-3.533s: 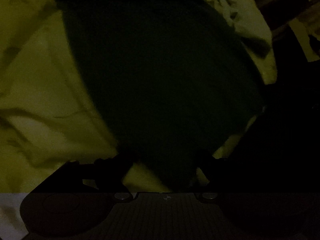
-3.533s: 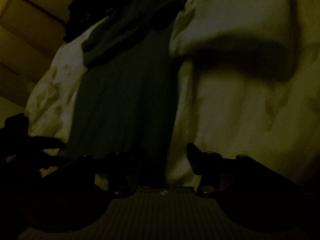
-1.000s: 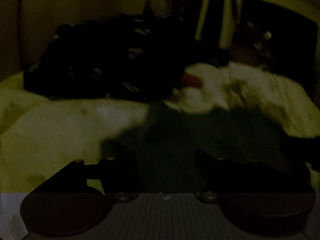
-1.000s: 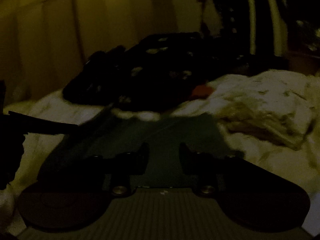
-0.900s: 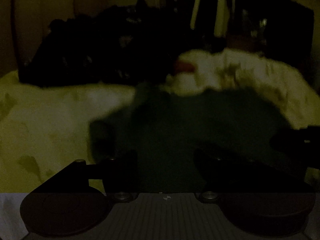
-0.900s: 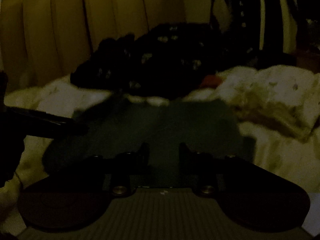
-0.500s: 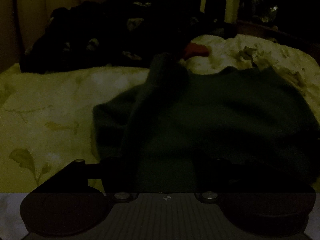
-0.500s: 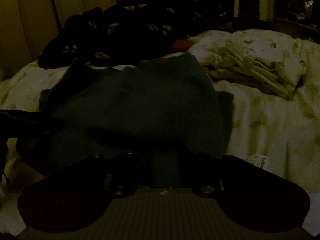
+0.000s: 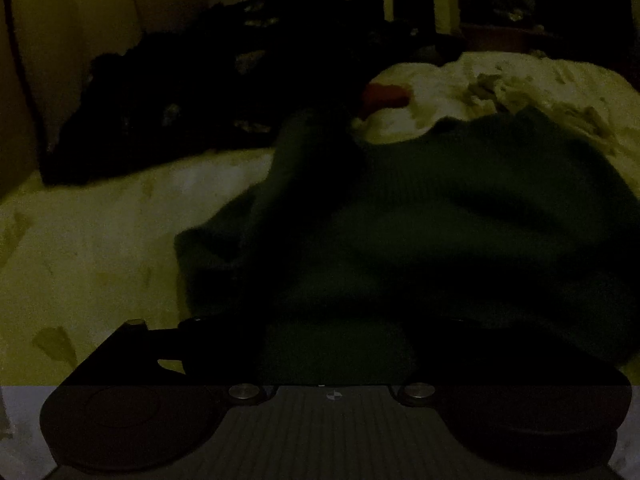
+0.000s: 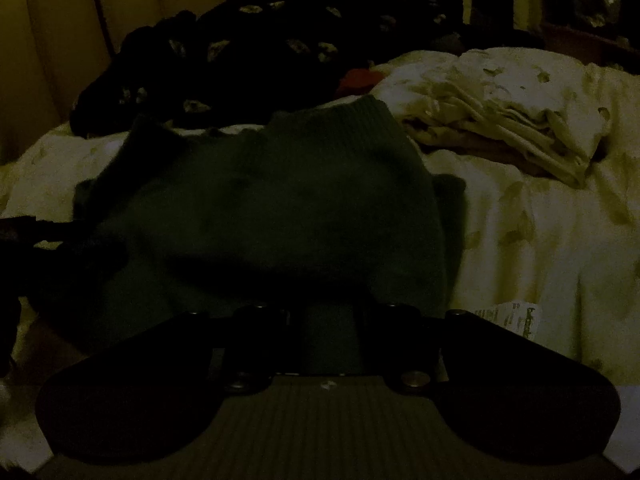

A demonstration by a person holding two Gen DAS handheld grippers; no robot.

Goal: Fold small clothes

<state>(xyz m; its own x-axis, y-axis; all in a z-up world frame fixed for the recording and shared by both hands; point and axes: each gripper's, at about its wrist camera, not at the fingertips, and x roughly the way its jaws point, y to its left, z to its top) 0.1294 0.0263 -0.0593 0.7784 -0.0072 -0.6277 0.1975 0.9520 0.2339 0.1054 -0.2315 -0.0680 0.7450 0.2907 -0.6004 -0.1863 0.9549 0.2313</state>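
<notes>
A dark green knitted garment (image 9: 440, 220) (image 10: 280, 200) lies spread on the pale flowered bedcover (image 9: 80, 260), its ribbed hem at the far end. My left gripper (image 9: 336, 344) sits at the garment's near edge, with a thick bunch of green knit filling the gap between its fingers. My right gripper (image 10: 328, 328) holds the same near edge further right. A narrower fold of knit is pinched between its fingers, and its jaws are opening slightly. The light is very dim, so both pairs of fingertips are hard to make out.
A heap of black patterned clothing (image 9: 200, 100) (image 10: 260, 48) lies at the bed's far side, with a small red item (image 9: 386, 96) (image 10: 358, 78) beside it. A folded pale stack (image 10: 520, 128) sits far right. A padded headboard (image 10: 60, 40) rises at the left.
The green garment hung stretched between both grippers a second ago; it has come down and now rests spread on the bed. Both grippers sank and tipped downward with it.
</notes>
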